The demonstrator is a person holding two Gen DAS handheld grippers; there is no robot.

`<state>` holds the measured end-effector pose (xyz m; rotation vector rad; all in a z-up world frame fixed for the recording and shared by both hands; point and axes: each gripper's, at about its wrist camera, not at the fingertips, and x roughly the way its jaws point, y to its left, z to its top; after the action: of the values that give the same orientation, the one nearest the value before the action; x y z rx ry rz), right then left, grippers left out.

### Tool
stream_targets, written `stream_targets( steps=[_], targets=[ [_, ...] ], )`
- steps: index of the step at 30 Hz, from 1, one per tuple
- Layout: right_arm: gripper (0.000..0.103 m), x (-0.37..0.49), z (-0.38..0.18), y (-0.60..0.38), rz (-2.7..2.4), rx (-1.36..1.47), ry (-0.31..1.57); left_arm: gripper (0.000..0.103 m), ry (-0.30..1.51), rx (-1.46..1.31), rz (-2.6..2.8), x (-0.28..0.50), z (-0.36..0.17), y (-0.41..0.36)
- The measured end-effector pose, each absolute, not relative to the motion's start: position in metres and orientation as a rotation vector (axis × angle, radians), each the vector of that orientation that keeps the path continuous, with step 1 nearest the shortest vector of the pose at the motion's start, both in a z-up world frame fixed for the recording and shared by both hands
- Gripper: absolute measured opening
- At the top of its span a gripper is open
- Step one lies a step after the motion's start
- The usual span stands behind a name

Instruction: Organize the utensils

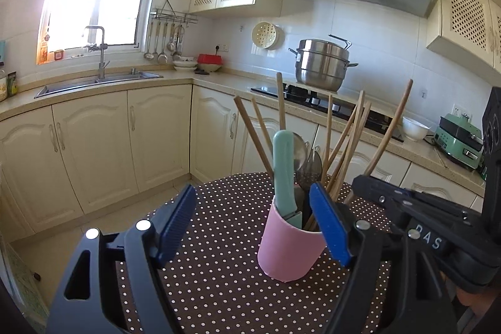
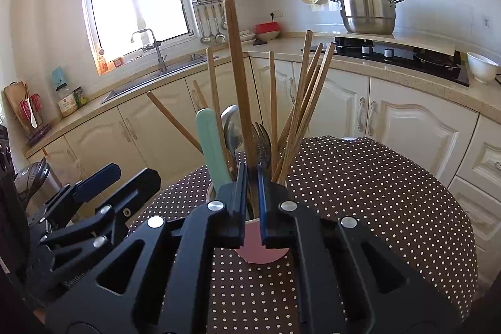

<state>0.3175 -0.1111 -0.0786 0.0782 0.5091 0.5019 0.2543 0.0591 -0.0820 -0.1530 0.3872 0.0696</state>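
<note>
**A:** Where do the utensils stand?

**B:** I see the pink cup (image 1: 289, 246) upright on the polka-dot cloth (image 1: 219, 287) of the counter, crowded with things: a mint-green handle (image 1: 283, 171), a metal spoon (image 2: 231, 127), a fork (image 2: 262, 140) and a spread of wooden chopsticks (image 1: 344, 140) fanning outward.

**A:** And my left gripper?

**B:** The left gripper (image 1: 253, 224) stands wide apart, nothing pressed between its blue pads (image 1: 328, 224). The cup sits near its right-hand pad, and that pad overlaps the rim in the left wrist view; I cannot tell whether they touch.

**A:** The right one?

**B:** The right gripper (image 2: 250, 208) is closed down to a narrow slit just over the cup's rim. A tall wooden chopstick (image 2: 236, 77) rises from exactly there, seemingly pinched between the jaws, though I cannot see the contact itself.

**A:** Around that?

**B:** Behind the counter, cream cabinets (image 1: 94, 146), a sink (image 1: 94, 82) under the window, and a steel steamer pot (image 1: 322, 64) on the hob.
</note>
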Motion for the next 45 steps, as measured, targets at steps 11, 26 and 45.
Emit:
stream_targets(
  steps=[11, 26, 45],
  targets=[
    [0.046, 0.286, -0.056, -0.130, 0.444, 0.078, 0.438, 0.075, 0.333, -0.158, 0.035, 0.224, -0.056, 0.055],
    [0.070, 0.180, -0.016, -0.173, 0.350, 0.080, 0.304, 0.081, 0.245, -0.049, -0.005, 0.134, -0.006, 0.016],
    [0.092, 0.061, 0.003, -0.190, 0.228, 0.052, 0.152, 0.087, 0.188, -0.019, -0.024, 0.036, 0.012, 0.001]
  ],
)
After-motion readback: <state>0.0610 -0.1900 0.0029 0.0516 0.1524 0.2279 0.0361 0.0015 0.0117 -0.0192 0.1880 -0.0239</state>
